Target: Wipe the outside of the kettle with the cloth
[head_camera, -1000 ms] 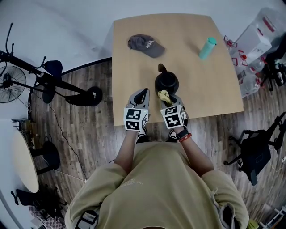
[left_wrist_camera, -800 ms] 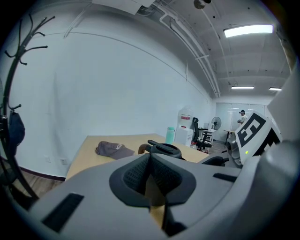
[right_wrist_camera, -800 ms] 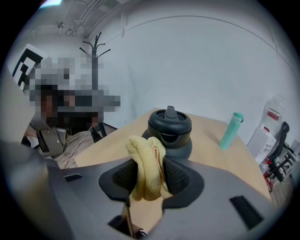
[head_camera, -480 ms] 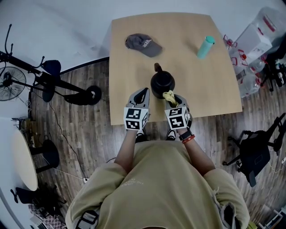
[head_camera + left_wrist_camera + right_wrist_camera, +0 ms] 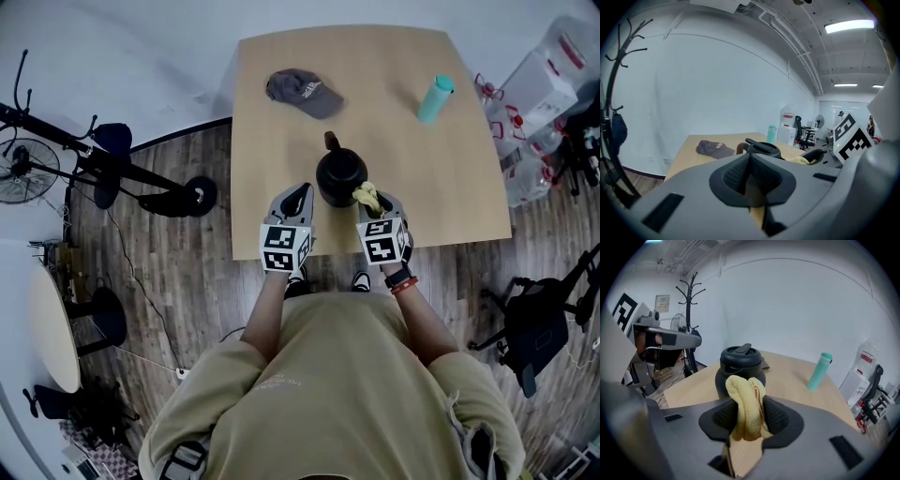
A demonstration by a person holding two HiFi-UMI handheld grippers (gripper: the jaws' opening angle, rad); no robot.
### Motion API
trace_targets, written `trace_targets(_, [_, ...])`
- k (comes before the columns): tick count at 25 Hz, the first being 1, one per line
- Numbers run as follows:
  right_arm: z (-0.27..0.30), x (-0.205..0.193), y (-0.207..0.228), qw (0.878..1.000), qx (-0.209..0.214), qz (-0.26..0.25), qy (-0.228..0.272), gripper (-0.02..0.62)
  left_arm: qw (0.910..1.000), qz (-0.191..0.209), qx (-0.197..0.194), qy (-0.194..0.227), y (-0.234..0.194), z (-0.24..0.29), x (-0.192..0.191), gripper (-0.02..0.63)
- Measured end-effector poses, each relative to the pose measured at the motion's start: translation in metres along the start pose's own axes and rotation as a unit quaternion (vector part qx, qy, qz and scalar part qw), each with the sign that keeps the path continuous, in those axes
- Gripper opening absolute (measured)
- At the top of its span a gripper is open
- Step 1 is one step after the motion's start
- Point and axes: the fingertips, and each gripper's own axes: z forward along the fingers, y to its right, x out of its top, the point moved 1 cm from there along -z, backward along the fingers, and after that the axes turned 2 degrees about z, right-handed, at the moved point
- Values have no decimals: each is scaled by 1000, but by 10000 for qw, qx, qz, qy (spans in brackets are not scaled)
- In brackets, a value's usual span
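A black kettle (image 5: 339,175) stands upright near the front of the wooden table (image 5: 281,141), its spout pointing away from me. My right gripper (image 5: 371,200) is shut on a folded yellow cloth (image 5: 366,196), held just right of the kettle's near side. In the right gripper view the cloth (image 5: 746,405) sticks up between the jaws, a short way in front of the kettle (image 5: 739,369). My left gripper (image 5: 299,197) hovers left of the kettle, shut with nothing in it. The left gripper view shows the kettle's lid (image 5: 761,147) beyond the closed jaws.
A grey cap (image 5: 302,93) lies at the table's far left. A teal bottle (image 5: 435,99) stands at the far right. Off the table are a fan stand (image 5: 56,169) to the left and a black chair (image 5: 534,323) to the right.
My right gripper has carried the cloth rightwards and slightly away, from over the kettle's near side to its right flank. The left gripper has stayed put.
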Motion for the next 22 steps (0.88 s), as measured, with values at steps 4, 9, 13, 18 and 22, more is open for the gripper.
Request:
trace_targets(4, [4, 3, 13, 9999, -46, -114, 26, 155, 10000, 5, 57, -29, -2, 1, -1, 23])
trace_targets(9, [13, 12, 32, 9997, -59, -212, 68, 155, 9999, 33, 105, -73, -1, 4, -1, 23])
trace_targets(13, [22, 18, 43, 9992, 20, -397, 80, 153, 9998, 48, 174, -70, -2, 5, -1, 23])
trace_targets(18, [43, 30, 56, 9975, 413, -563, 125, 153, 9995, 67, 276, -115, -5, 2, -1, 23])
trace_targets(22, [59, 40, 60, 9943, 730, -757, 146, 152, 9993, 93, 329, -153, -8, -2, -2, 23])
